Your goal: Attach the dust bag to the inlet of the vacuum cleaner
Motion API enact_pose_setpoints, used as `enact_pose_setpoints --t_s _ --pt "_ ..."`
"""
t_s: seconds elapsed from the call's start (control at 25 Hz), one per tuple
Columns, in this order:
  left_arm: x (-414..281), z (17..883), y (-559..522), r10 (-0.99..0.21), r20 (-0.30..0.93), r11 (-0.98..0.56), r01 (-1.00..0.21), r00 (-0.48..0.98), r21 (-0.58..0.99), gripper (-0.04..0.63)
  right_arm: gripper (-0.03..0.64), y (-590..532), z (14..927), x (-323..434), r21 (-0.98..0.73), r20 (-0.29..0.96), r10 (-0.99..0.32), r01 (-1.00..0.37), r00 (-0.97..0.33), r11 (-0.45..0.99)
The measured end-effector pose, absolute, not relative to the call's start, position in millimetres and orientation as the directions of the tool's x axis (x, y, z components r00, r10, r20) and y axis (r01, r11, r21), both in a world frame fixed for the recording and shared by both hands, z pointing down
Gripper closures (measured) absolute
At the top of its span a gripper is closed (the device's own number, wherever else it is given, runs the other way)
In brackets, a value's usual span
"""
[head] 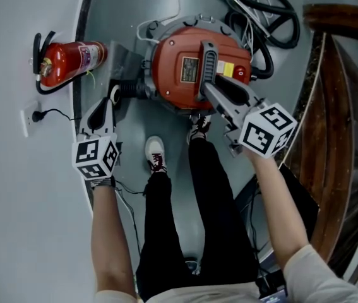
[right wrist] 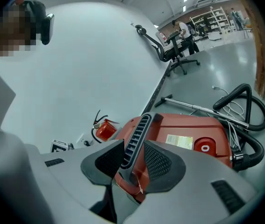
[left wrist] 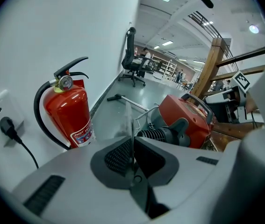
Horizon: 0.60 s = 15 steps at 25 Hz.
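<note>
The vacuum cleaner (head: 179, 68), upper centre, could be shoved aside, since its handle (head: 209, 62) is merely straddled, not clamped, by the right gripper's (right wrist: 134, 160) spread fingers. A thin sheet (left wrist: 128, 120), judged the dust bag, is pinched in the left gripper's (left wrist: 133, 164) closed fingers, low centre; it could be torn against the ribbed hose (head: 128, 90).
</note>
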State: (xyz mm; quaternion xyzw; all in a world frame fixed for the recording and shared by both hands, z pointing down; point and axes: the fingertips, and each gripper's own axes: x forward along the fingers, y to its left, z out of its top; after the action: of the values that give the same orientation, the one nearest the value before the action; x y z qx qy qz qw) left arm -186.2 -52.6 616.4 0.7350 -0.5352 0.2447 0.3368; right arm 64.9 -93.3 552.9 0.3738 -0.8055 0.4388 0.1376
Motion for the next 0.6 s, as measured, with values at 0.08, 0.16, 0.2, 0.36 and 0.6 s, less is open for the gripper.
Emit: enact_pose_setpoints --t_s 0.08,0.16,0.2,0.36,0.6 --pt "-184.8 616.5 -53.5 -0.626 0.717 -0.196 -0.951 0.308 0.238 0.574 0.488 -93.1 555.0 62.9 -0.607 0.547 -0.474 -0.717 -0.690 0.343" --pt "-182.7 616.5 -55.5 -0.629 0.713 -0.194 -0.951 0.309 0.241 0.574 0.485 -93.2 555.6 62.3 -0.607 0.546 -0.472 -0.715 -0.692 0.347" --pt "-181.6 616.9 -56.5 -0.629 0.713 -0.194 -0.950 0.311 0.243 0.574 0.485 -93.2 555.7 62.2 -0.606 0.545 -0.473 -0.715 -0.692 0.348" --pt "-177.2 617.8 -60.5 -0.632 0.707 -0.185 -0.948 0.318 0.260 0.574 0.485 -93.2 555.7 61.1 -0.609 0.541 -0.473 -0.712 -0.695 0.350" --pt "-175.0 617.9 -64.2 -0.644 0.687 -0.141 -0.935 0.336 0.325 0.572 0.485 -92.6 555.0 60.3 -0.603 0.538 -0.491 -0.720 -0.685 0.344"
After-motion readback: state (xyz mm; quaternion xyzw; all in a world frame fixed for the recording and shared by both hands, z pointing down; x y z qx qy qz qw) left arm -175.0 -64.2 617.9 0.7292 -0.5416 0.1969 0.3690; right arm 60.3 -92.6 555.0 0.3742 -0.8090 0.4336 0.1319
